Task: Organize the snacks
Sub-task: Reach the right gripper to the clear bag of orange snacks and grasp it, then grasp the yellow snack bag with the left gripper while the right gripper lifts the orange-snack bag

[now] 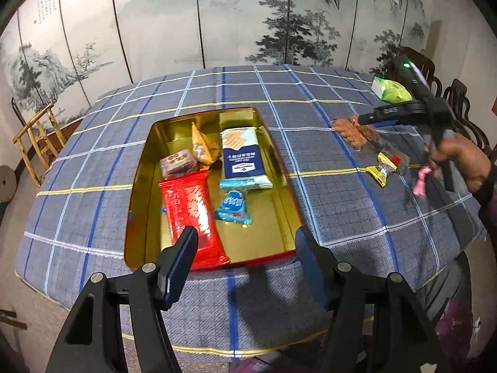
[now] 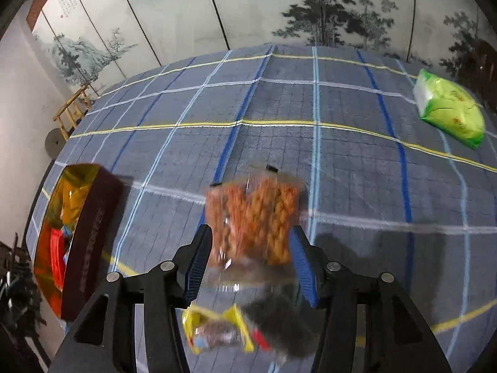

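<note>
The tin sits on the checked tablecloth and holds a red packet, a blue-and-white biscuit pack and smaller sweets. The left gripper hovers over the tin's near edge, fingers apart around nothing. Right of the tin, the right gripper grasps a clear bag of orange twists; a yellow-ended sweet lies just nearer, a green pack farther off.
</note>
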